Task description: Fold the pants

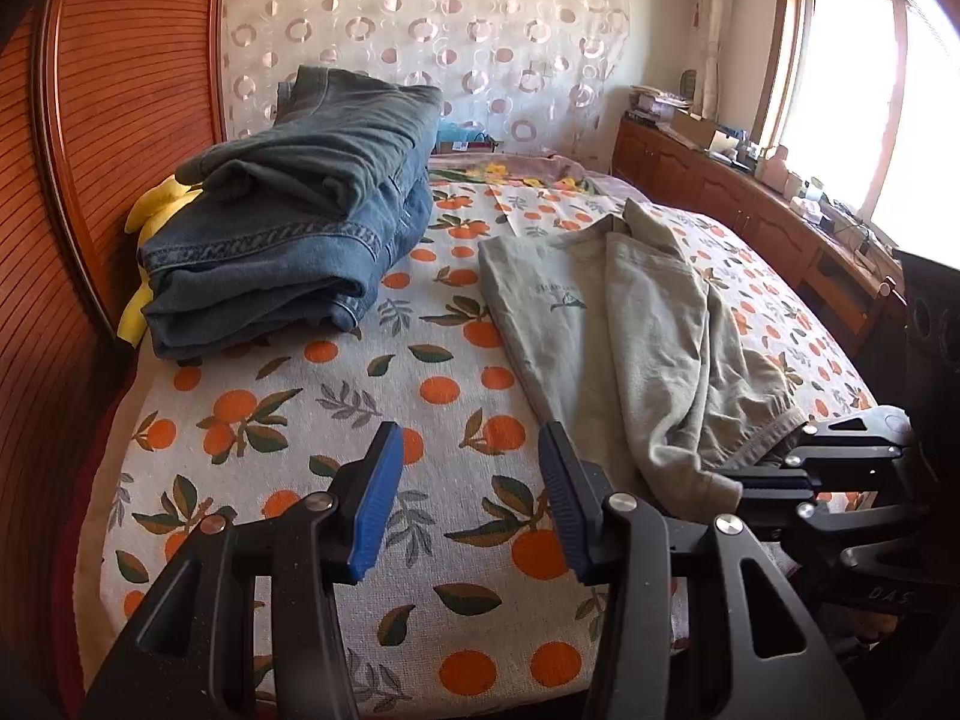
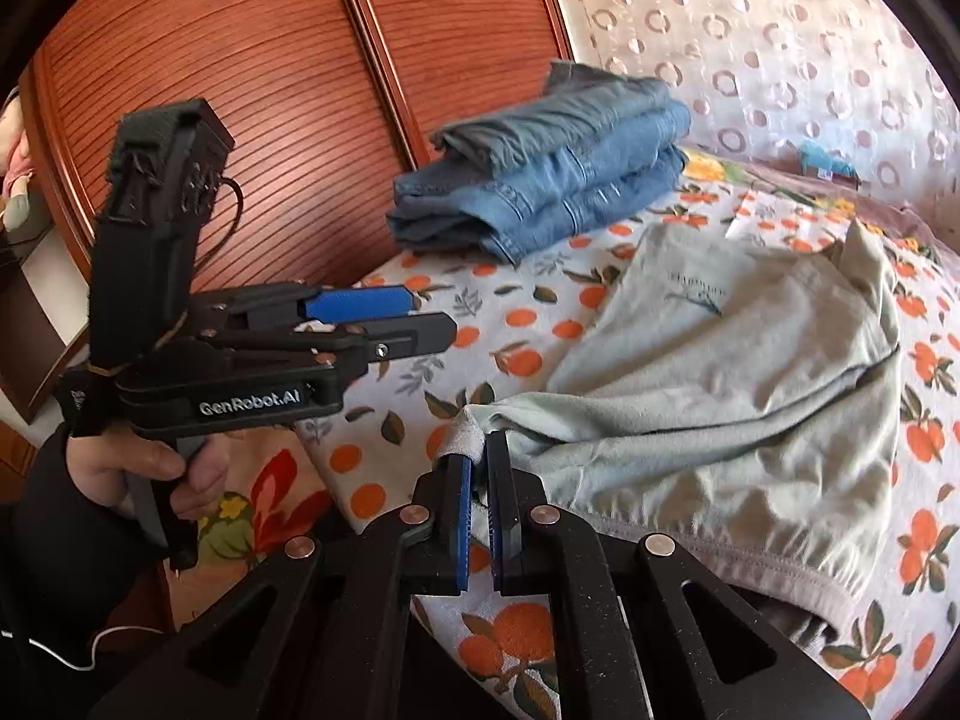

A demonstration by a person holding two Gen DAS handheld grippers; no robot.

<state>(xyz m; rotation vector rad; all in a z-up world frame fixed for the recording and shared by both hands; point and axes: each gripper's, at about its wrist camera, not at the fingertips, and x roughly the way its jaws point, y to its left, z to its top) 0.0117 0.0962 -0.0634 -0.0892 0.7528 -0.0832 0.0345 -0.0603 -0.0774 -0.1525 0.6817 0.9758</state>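
The grey-green pants [image 2: 738, 396] were spread on the orange-print bedspread [image 1: 420, 372], long axis running away, a near corner pinched by the clenched right gripper [image 2: 477, 468], the left gripper [image 1: 468, 480] held unclenched, empty, just beside.

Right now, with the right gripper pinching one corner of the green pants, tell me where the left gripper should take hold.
Grip the gathered waistband at the near edge of the green pants, away from the corner the right gripper pinches. The left gripper is open over bare bedspread; bring it low from the bed's near side, since the band's thick edge faces that way.
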